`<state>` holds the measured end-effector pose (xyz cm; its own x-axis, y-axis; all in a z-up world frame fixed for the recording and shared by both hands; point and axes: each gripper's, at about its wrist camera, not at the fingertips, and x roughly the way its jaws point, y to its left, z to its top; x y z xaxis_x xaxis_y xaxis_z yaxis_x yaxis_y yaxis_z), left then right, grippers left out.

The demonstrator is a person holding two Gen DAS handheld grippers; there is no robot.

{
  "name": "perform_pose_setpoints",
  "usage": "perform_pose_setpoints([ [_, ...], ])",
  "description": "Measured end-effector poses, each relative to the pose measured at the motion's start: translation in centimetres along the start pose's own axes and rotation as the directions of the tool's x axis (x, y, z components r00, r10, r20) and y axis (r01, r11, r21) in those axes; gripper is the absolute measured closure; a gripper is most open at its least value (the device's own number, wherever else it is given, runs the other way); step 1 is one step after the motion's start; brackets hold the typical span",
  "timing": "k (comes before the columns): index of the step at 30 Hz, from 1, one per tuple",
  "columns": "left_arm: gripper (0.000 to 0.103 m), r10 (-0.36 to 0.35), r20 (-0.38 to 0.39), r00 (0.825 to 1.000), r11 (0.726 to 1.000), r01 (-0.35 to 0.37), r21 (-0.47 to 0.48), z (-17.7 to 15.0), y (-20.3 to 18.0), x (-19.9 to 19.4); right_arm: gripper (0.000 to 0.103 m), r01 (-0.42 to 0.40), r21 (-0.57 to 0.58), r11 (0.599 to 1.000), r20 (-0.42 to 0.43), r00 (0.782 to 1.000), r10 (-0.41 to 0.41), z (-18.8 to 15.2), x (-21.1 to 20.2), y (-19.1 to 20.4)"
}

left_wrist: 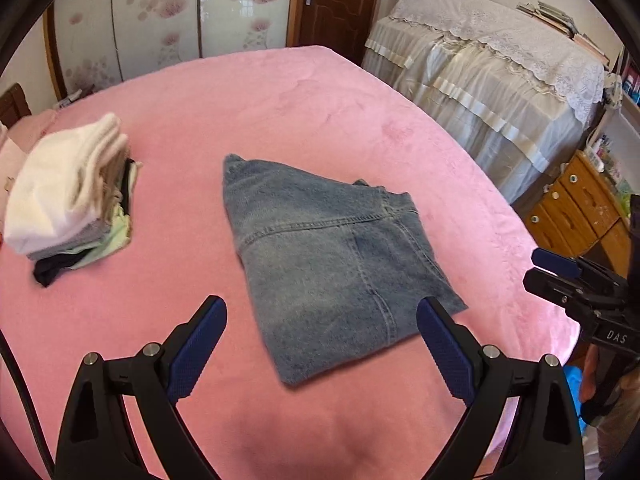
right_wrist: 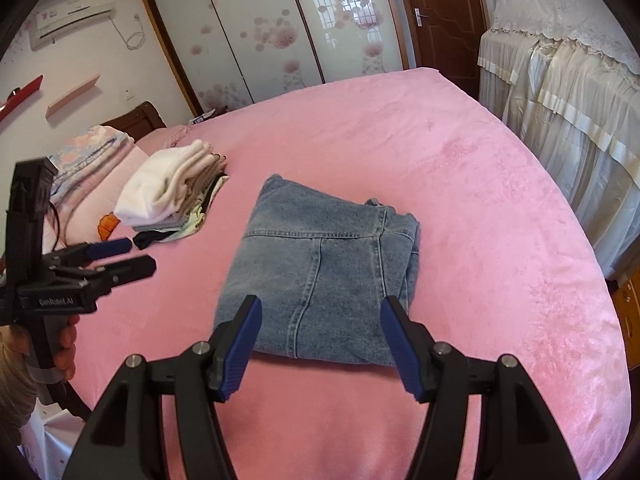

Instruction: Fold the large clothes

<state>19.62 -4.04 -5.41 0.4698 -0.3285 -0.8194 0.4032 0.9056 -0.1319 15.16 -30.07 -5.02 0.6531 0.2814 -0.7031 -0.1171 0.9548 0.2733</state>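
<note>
Pink bedspread (left_wrist: pixel 320 100) bears squarely folded faded jeans (left_wrist: pixel 332 264); both grippers (left_wrist: pixel 322 320) (right_wrist: pixel 320 316) released.

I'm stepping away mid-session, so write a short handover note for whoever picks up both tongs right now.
Left tongs: open, empty, above the near edge of the pink plush bedspread.
Right tongs: open, empty, nothing between the pads.
Blue denim jeans: folded into a compact rectangle, lying flat mid-bed, touched by neither tool.
Stack of folded clothes with a white knit on top: to the left of the jeans, apart from them.
Done: the jeans look fully folded.
Left: probably move them onto or beside the stack; no other unfolded garment is visible.
</note>
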Motion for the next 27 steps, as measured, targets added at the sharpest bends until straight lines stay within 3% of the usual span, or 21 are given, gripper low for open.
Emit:
perform_pose_setpoints([
  [3, 0.008, -0.087, -0.032, 0.996, 0.995, 0.085, -0.043, -0.1, 0.9, 1.5, 0.031, 0.005, 0.014, 1.000, -0.026, 1.000, -0.005, 0.7, 1.1, -0.9],
  [6, 0.008, -0.194, -0.109, 0.975, 0.978, 0.183, -0.099, -0.6, 1.7, 4.4, 0.030, 0.007, 0.059, 0.998, -0.078, 0.997, -0.003, 1.1, 3.4, -2.5],
  [11, 0.008, -0.209, -0.214, 0.954, 0.972, 0.178, -0.155, -1.3, 3.5, 10.3, 0.030, -0.026, 0.151, 0.988, -0.179, 0.982, 0.053, 1.0, 8.8, -6.1],
  [20, 0.008, -0.237, -0.246, 0.940, 0.948, 0.168, -0.271, -1.9, 7.4, 18.5, 0.030, -0.058, 0.244, 0.968, -0.299, 0.945, 0.132, -0.5, 17.8, -10.1],
  [27, 0.006, -0.311, -0.241, 0.919, 0.923, 0.232, -0.306, -2.3, 8.4, 23.0, 0.029, -0.198, 0.315, 0.928, -0.279, 0.915, 0.290, -0.2, 22.3, -11.7],
])
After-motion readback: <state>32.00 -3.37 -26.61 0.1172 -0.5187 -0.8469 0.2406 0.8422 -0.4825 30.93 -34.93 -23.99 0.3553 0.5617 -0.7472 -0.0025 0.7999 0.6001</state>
